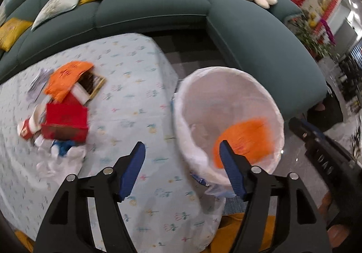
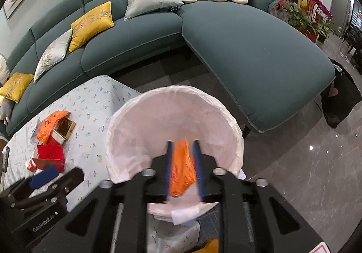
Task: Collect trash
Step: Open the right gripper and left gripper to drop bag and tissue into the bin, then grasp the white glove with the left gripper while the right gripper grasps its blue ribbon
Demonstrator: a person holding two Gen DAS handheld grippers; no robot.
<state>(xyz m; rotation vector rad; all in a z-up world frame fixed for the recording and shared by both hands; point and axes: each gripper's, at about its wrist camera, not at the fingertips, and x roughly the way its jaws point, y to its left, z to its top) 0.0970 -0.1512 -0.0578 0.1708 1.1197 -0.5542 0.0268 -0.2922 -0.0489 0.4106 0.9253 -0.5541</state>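
Note:
A white-lined trash bin (image 1: 228,92) stands right of the table; it also shows in the right wrist view (image 2: 174,103). An orange wrapper (image 1: 243,142) is in the bin's mouth. In the right wrist view this orange wrapper (image 2: 182,167) sits between the fingers of my right gripper (image 2: 182,146), whose jaws stand a little apart around it over the bin. My left gripper (image 1: 182,146) is open and empty above the table's right edge. A trash pile lies on the table: red box (image 1: 65,124), orange bag (image 1: 65,79), white plastic (image 1: 61,158).
The table (image 1: 135,85) wears a light floral cloth. A teal sofa (image 2: 248,49) with cushions curves behind the table and bin. A black bag (image 2: 341,97) stands on the glossy floor at right. Potted plants (image 2: 303,20) are far right.

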